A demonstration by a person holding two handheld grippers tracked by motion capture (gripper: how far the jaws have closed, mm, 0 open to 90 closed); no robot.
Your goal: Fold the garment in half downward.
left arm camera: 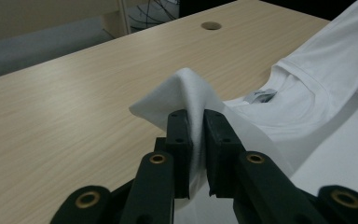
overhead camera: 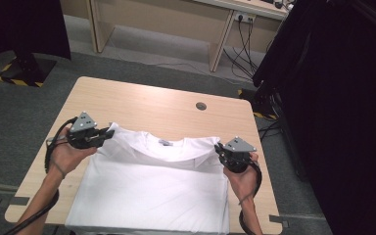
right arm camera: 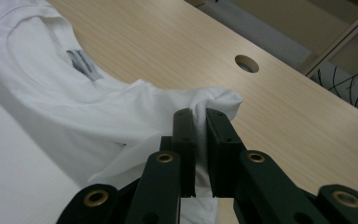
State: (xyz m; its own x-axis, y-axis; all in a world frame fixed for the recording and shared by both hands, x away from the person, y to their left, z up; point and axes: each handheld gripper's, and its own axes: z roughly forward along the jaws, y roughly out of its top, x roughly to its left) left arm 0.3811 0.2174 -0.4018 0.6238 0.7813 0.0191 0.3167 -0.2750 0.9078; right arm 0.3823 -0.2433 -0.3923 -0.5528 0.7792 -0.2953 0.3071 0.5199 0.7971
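Over the table (overhead camera: pixel 142 100), both tongs (overhead camera: pixel 108 133) (overhead camera: pixel 219 149) pinch shirt (overhead camera: pixel 152 191) shoulders.

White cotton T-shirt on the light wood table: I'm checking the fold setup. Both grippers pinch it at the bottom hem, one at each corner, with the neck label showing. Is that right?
Not the hem. The left gripper and right gripper each pinch the white cotton T-shirt at a shoulder, either side of the collar, as the high view shows. The hem lies at the near edge of the light wood table. The neck label does show.

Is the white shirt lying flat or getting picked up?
Picked up: both grippers pinch the white shirt's shoulders, lifting them off the table.
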